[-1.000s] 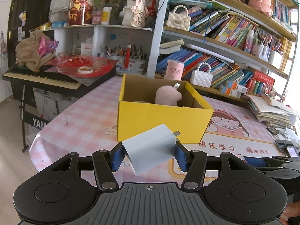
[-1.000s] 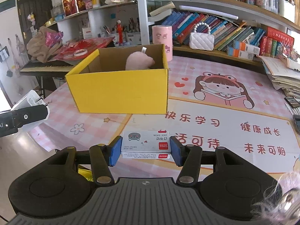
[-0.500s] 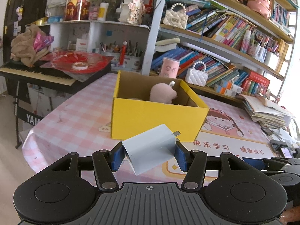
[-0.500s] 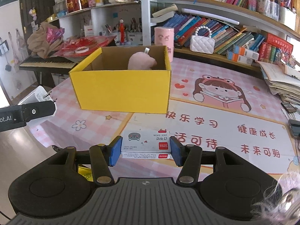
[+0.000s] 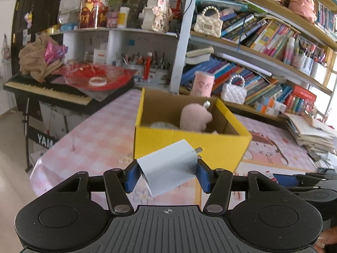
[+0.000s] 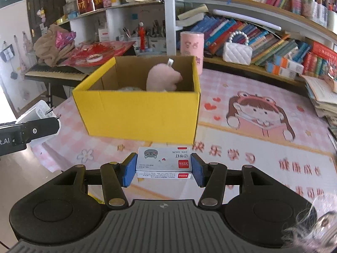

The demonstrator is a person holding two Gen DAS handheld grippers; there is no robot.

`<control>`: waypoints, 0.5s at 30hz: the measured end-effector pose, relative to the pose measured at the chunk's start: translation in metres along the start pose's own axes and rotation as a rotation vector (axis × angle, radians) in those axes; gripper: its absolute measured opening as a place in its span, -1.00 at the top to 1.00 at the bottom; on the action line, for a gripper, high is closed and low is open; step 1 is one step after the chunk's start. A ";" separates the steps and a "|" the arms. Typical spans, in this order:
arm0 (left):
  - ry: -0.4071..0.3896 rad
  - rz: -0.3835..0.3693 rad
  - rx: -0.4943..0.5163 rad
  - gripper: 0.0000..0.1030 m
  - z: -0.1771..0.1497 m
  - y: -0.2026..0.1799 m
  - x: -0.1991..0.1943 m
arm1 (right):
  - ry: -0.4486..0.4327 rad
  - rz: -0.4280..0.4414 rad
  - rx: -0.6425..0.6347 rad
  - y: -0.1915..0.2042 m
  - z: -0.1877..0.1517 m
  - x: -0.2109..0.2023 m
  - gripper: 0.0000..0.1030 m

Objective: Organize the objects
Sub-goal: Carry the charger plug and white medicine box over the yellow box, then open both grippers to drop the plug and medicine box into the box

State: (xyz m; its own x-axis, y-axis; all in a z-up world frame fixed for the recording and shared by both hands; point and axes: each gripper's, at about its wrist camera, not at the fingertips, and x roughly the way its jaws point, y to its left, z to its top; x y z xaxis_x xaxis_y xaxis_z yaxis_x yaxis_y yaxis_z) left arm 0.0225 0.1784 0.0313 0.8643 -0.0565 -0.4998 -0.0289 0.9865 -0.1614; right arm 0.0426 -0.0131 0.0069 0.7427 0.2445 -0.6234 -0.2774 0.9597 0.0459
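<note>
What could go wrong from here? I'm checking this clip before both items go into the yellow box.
1. The white charger sits tilted between the left gripper's pads, so it might twist loose.
2. The pink plush fills part of the yellow box; the staple box in the right gripper may land on it.
3. Both grippers face the same opening and could bump.

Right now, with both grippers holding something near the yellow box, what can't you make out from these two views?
- Yellow box floor: both views, hidden by its front wall; only the pink plush and a pale lump show.
- White charger label: left wrist view shows a plain face; in the right wrist view it is too small to read.
- Staples box underside: right wrist view, faces away from the camera.
- Right gripper: left wrist view, cut off at the frame edge.
</note>
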 end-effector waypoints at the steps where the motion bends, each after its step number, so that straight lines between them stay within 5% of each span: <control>1: -0.008 0.003 -0.005 -0.07 0.005 -0.001 0.004 | -0.010 0.005 -0.006 -0.001 0.005 0.003 0.00; 10: -0.098 0.036 0.004 -0.07 0.051 -0.015 0.042 | -0.132 0.031 -0.060 -0.012 0.058 0.029 0.00; 15: -0.083 0.074 0.030 -0.08 0.065 -0.025 0.079 | -0.163 0.052 -0.143 -0.009 0.076 0.059 0.00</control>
State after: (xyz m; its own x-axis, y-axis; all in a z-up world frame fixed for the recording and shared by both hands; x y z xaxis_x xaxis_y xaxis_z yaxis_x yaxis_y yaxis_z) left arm 0.1240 0.1588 0.0507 0.8989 0.0288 -0.4372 -0.0806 0.9917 -0.1003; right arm 0.1353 0.0035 0.0294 0.8107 0.3231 -0.4882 -0.3925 0.9187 -0.0437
